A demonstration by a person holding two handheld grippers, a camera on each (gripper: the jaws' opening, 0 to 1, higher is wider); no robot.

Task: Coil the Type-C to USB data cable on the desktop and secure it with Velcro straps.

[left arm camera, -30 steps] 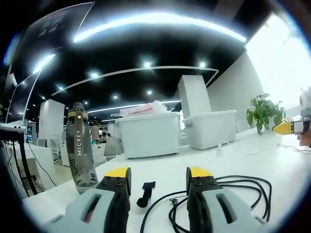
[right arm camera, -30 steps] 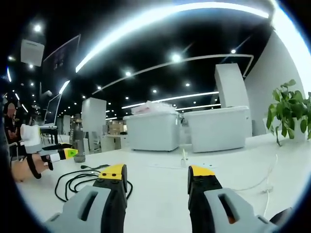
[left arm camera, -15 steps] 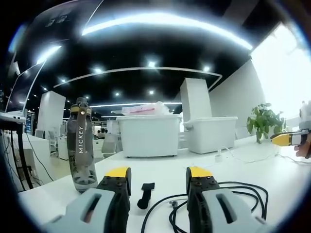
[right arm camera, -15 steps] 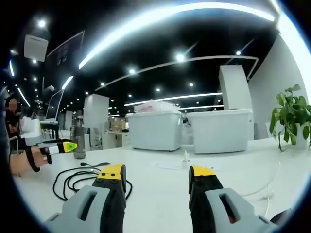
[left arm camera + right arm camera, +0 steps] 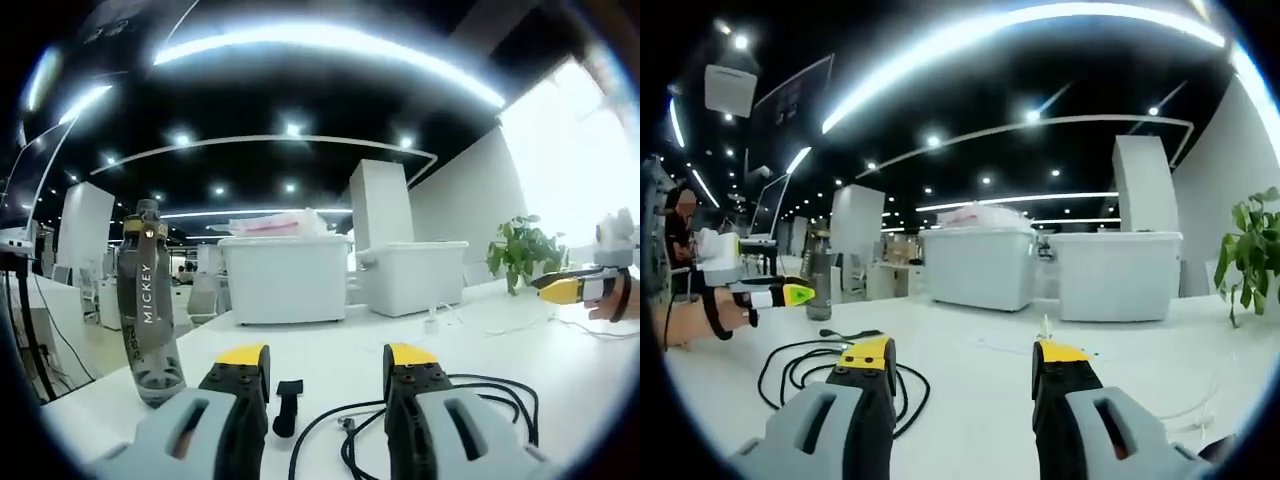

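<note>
Nothing was started yet, I'd say: on the white counter (image 5: 560, 370) the loose black data cable (image 5: 500, 395) lay sprawled near the left gripper (image 5: 326, 362), small black Velcro strap (image 5: 287, 405) just left of it. Both the left and the right gripper (image 5: 966, 352) hung spread, empty. Next move probably: grab a cable end.

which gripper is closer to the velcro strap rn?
Left. The left gripper has the velcro strap lying just ahead between its jaws. The right gripper is farther off, past the black cable.
</note>
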